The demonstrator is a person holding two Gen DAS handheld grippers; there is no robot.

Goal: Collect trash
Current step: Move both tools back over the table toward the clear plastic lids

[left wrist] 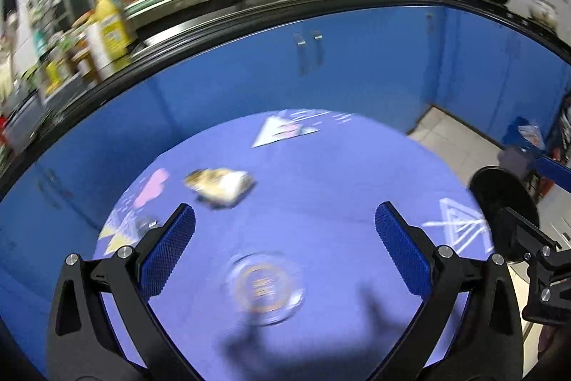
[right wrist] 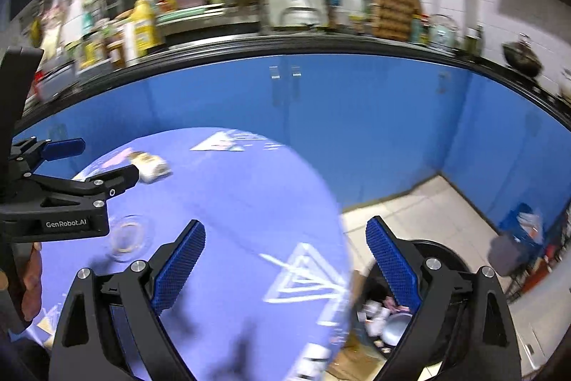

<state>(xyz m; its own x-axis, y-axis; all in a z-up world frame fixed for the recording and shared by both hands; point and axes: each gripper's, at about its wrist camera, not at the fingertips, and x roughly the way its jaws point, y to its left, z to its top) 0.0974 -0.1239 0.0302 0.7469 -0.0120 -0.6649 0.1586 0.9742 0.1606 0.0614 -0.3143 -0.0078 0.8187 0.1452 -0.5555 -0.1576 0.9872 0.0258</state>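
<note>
Showing inside the trash bin [right wrist: 389, 324]: right wrist only.

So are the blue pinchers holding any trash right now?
No, nothing is held. The left gripper is open above the glass ashtray, and the right gripper is open too. The crumpled wrapper lies on the table.

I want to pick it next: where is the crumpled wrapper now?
The crumpled wrapper lies on the purple table, beyond the glass ashtray, ahead-left of the open left gripper.
</note>
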